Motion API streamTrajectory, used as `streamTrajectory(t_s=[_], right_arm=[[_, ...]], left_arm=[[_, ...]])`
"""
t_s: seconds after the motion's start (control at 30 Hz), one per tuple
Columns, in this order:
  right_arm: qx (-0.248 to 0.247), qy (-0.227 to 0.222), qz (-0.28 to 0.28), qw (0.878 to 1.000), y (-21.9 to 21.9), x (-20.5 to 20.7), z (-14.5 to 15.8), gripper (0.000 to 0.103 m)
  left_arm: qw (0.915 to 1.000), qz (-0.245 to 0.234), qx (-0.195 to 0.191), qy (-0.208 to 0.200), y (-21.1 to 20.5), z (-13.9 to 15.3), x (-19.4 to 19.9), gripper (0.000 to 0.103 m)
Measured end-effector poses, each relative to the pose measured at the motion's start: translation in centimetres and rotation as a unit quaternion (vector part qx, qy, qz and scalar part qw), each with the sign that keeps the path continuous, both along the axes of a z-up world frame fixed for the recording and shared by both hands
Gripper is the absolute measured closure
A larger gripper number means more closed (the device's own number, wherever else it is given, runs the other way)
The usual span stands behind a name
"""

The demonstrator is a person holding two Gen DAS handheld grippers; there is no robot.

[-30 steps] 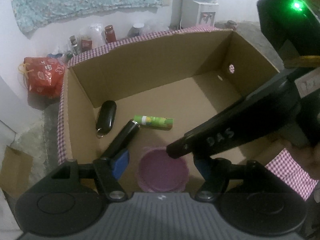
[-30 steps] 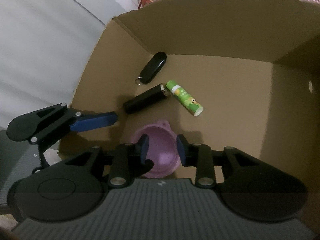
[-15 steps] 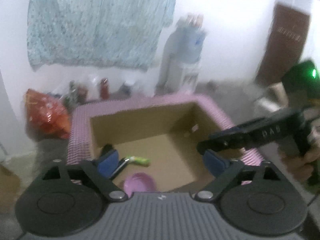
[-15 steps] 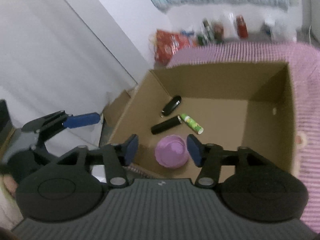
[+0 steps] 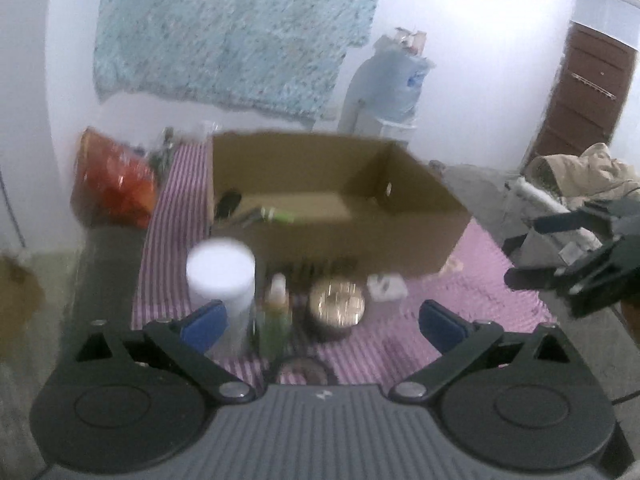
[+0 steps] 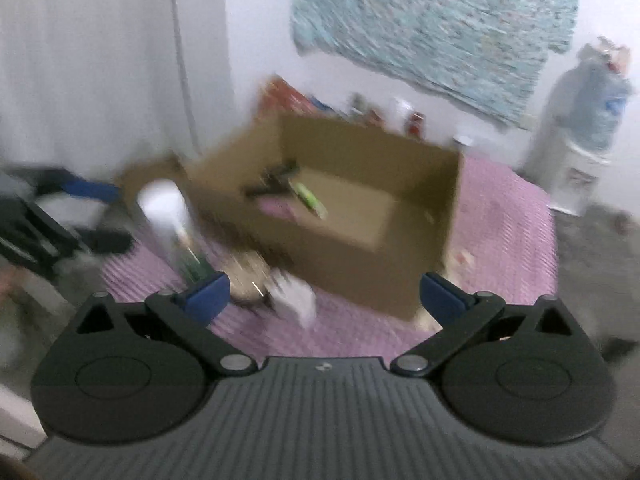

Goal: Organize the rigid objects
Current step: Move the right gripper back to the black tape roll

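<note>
- Box (image 5: 340, 216): some small things lie inside; I have just pulled both claws back out of it.
- Left claw (image 5: 322, 322) and right claw (image 6: 324, 294) are wide apart, empty.
- White jar (image 5: 221, 276) waits in front of the box, so I think it goes next.

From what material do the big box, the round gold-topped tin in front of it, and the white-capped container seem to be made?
Box: corrugated cardboard, matte brown, with folded flat walls.
Round tin: probably metal; its gold top glints, though blur hides detail.
White-capped container: likely plastic; the cap looks smooth and dull white, and the body below is too blurred to judge.
</note>
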State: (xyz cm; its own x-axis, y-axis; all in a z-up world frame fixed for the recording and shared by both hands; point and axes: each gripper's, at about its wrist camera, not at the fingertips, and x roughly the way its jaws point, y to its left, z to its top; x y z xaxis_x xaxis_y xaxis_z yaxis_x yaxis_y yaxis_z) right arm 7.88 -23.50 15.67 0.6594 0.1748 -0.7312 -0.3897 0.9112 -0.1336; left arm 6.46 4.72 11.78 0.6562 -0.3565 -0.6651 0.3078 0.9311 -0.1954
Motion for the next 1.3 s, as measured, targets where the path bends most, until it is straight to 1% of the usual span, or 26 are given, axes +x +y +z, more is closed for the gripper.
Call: streamTrajectory(t_s=[0.07,0.1,0.13,0.2,0.23,0.3,0.33,0.4,0.5,0.53,0.6,0.7,0.77,0.8,0.87,0.9,0.93,0.97,1.03,1.1,1.17,1.2,1.23,1.27,1.3], right_arm=[[-0.049,0.004,-0.005,0.999,1.0,-0.6,-2.4,0.001],[-0.066,0.005,-0.001,0.998,1.5,-0.8,-3.1,0.001],[-0.076,0.007,0.004,0.997,1.8,-1.1,-3.6,0.001],[-0.073,0.015,0.02,0.997,2.6,-1.2,-4.4,0.001],[-0.059,0.017,0.03,0.998,2.9,-1.1,-4.6,0.001],[-0.009,0.016,0.049,0.999,3.2,-0.9,-4.8,0.001],[0.017,0.014,0.054,0.998,3.5,-1.0,-4.9,0.001],[0.068,0.016,0.056,0.996,3.8,-0.7,-5.3,0.001],[0.108,0.028,0.045,0.993,4.7,-0.1,-6.5,0.001],[0.121,0.034,0.039,0.991,5.0,0.3,-7.1,0.001],[0.144,0.052,0.028,0.988,5.8,0.8,-8.5,0.001],[0.179,0.077,0.023,0.981,7.0,1.6,-10.6,0.002],[0.193,0.086,0.022,0.977,7.8,1.9,-11.4,0.003],[0.197,0.089,0.021,0.976,8.1,2.1,-11.9,0.005],[0.205,0.098,0.016,0.974,8.7,2.4,-12.5,0.012],[0.211,0.104,0.013,0.972,8.8,2.6,-12.9,0.019],[0.217,0.11,0.009,0.97,9.0,2.9,-13.2,0.028],[0.221,0.117,0.007,0.968,9.2,3.1,-13.5,0.032],[0.225,0.125,0.007,0.966,9.6,3.4,-14.0,0.046],[0.223,0.134,0.009,0.965,10.1,3.8,-14.6,0.054],[0.225,0.142,0.009,0.964,10.3,4.0,-15.0,0.059],[0.226,0.147,0.009,0.963,10.5,4.2,-15.2,0.064],[0.227,0.15,0.01,0.962,10.7,4.3,-15.4,0.068],[0.229,0.153,0.01,0.961,10.7,4.5,-15.6,0.069],[0.231,0.159,0.009,0.96,10.7,4.7,-15.8,0.074]], left_arm=[[0.9999,0.008,-0.002,0.012,0.2,-1.5,-0.6,0.0],[0.9998,0.01,-0.003,0.019,0.4,-2.2,-0.9,0.0],[0.9995,0.013,-0.005,0.028,0.6,-2.8,-1.1,0.0],[0.9986,0.013,-0.023,0.046,0.9,-4.1,-1.6,0.0],[0.9978,0.008,-0.036,0.056,1.0,-4.6,-1.6,0.0],[0.9957,-0.01,-0.049,0.078,1.0,-5.7,-1.7,0.0],[0.9955,-0.017,-0.043,0.083,0.7,-6.2,-1.6,0.0],[0.9968,-0.014,-0.013,0.077,0.1,-7.0,-2.1,0.0],[0.9977,-0.002,0.037,0.057,-0.9,-7.8,-2.0,0.0],[0.9975,-0.001,0.048,0.051,-1.1,-7.9,-1.9,0.0],[0.9971,0.001,0.061,0.044,-1.4,-8.2,-1.7,0.0],[0.997,0.001,0.07,0.032,-1.6,-8.5,-1.5,0.002],[0.9964,-0.004,0.08,0.026,-2.0,-8.8,-1.3,0.006],[0.9959,-0.005,0.087,0.024,-2.2,-9.0,-1.1,0.008],[0.995,-0.008,0.096,0.026,-2.4,-9.4,-0.8,0.016],[0.9947,-0.009,0.099,0.028,-2.7,-9.6,-0.7,0.019],[0.9944,-0.011,0.1,0.031,-2.8,-9.8,-0.6,0.024],[0.9943,-0.011,0.1,0.034,-3.0,-10.0,-0.5,0.029],[0.9942,-0.012,0.1,0.039,-3.1,-10.2,-0.1,0.032],[0.9941,-0.011,0.099,0.042,-3.0,-10.4,0.1,0.033],[0.9946,-0.013,0.093,0.045,-3.2,-10.4,0.3,0.037],[0.9947,-0.014,0.091,0.046,-3.3,-10.4,0.5,0.038],[0.9946,-0.015,0.092,0.046,-3.4,-10.4,0.5,0.039],[0.9944,-0.014,0.095,0.044,-3.6,-10.5,0.5,0.039],[0.9942,-0.013,0.098,0.044,-3.7,-10.5,0.5,0.039]])
